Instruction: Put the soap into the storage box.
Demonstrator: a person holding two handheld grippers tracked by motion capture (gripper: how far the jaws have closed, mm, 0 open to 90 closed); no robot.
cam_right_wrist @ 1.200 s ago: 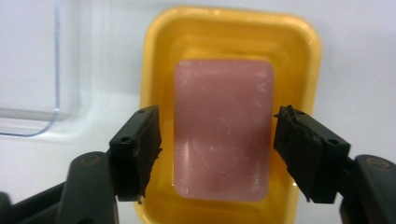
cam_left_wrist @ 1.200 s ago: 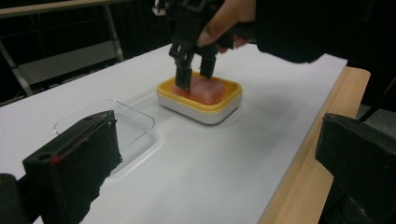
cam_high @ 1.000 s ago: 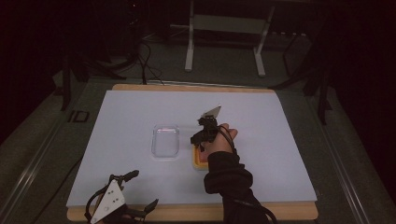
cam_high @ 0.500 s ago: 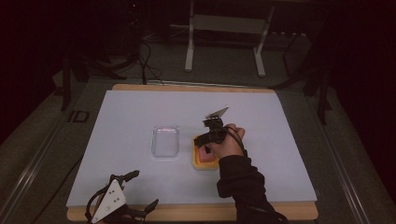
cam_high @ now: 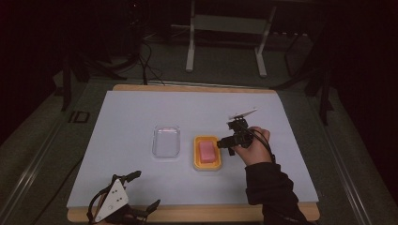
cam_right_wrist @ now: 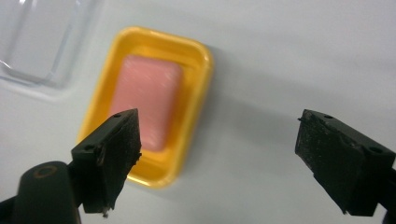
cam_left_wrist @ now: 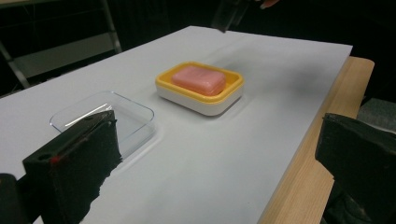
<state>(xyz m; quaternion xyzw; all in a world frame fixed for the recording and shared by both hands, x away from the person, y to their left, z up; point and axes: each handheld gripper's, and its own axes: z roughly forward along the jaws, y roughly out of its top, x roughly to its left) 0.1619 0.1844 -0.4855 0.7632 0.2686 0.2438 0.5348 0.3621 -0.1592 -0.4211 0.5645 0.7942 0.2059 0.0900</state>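
- Pink soap bar (cam_high: 206,151): lies flat inside the yellow dish (cam_high: 196,159), near the middle of the surface (cam_high: 126,112); in the right gripper view the bar (cam_right_wrist: 147,100) sits ahead of and partly behind that gripper's left-hand jaw, the dish rim (cam_right_wrist: 198,93) just beyond it.
- Yellow dish: rectangular, with a white base visible in the left gripper view (cam_left_wrist: 201,100); it stands just beside the right gripper (cam_high: 226,142), on the jaw side, and apart from it.
- Clear tray (cam_high: 166,141): a transparent, shallow rectangular container, empty, just beside the dish on the side away from the right gripper; the two are not touching. In the left gripper view the tray (cam_left_wrist: 135,114) lies directly ahead of the left-hand jaw, which covers its near corner.
- Right gripper (cam_right_wrist: 215,140): held in the person's hand (cam_high: 256,147) above the surface, jaws spread wide apart and holding nothing; white surface shows between them.
- Left gripper (cam_high: 141,190): at the near edge of the surface, well apart from the dish and tray; in its own view (cam_left_wrist: 217,149) the jaws stand wide apart and empty, with the right-hand jaw over the wooden edge (cam_left_wrist: 303,186).
- Surface: white sheet on a wooden board, dark surroundings beyond.
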